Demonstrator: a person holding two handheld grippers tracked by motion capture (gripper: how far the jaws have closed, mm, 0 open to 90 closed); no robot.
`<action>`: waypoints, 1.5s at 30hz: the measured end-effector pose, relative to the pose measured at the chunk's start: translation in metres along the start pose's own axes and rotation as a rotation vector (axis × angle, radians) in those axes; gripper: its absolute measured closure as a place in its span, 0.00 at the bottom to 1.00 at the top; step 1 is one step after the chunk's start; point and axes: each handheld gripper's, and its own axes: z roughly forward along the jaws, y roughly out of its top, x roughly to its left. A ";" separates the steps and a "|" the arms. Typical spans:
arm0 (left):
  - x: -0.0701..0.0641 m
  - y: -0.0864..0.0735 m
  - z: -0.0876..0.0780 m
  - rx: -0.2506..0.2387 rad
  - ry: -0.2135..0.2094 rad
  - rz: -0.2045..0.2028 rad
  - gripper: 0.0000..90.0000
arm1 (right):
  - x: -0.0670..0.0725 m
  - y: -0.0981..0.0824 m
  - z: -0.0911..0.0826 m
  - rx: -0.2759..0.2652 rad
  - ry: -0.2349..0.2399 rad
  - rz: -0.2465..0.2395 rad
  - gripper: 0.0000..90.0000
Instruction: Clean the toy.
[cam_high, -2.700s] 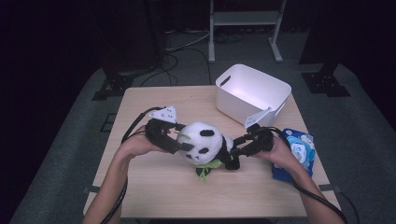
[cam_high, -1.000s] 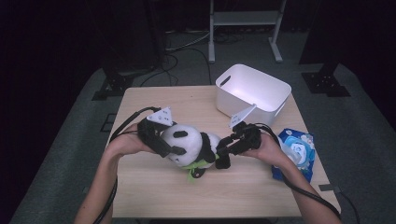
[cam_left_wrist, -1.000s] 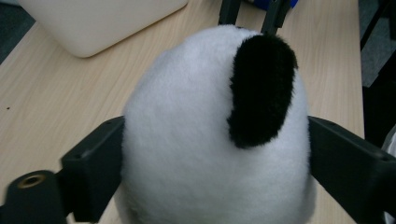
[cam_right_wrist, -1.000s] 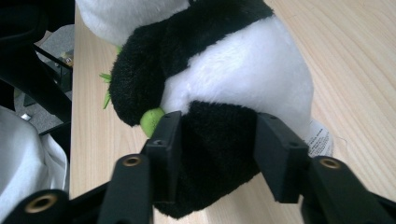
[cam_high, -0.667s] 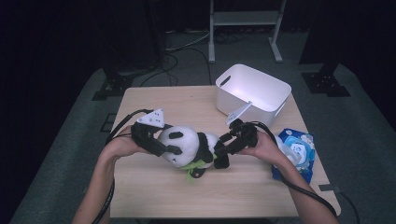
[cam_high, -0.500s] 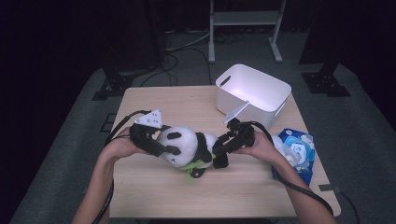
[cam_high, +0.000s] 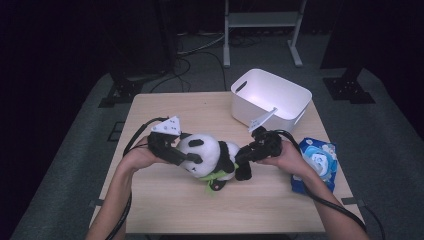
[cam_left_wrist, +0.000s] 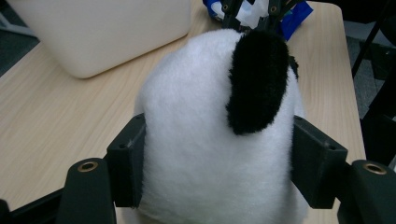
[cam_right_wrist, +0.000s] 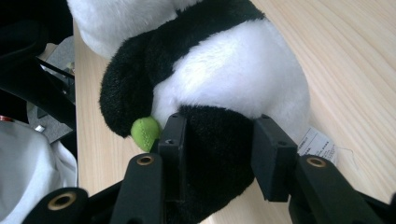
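Pale wood tabletop (cam_high: 165, 205) carries a white bin (cam_high: 270, 97) at its far right corner and a plush panda (cam_high: 207, 157) near the middle. The left tool (cam_high: 192, 159) has just been closing and squeezes the panda's head; the right tool (cam_high: 240, 159), also just closing, pinches a black leg. Pulling apart could strain seams, or the soft fur may slip free.
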 end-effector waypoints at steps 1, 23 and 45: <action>0.000 0.002 0.003 -0.002 -0.006 -0.001 0.34 | 0.000 -0.003 -0.003 -0.002 -0.006 0.004 0.66; 0.001 -0.019 0.064 0.029 -0.112 -0.086 0.30 | 0.010 -0.023 -0.051 0.001 -0.112 -0.001 0.67; -0.007 0.004 0.035 0.034 -0.161 -0.080 0.21 | 0.035 -0.024 -0.042 0.004 -0.114 -0.072 0.65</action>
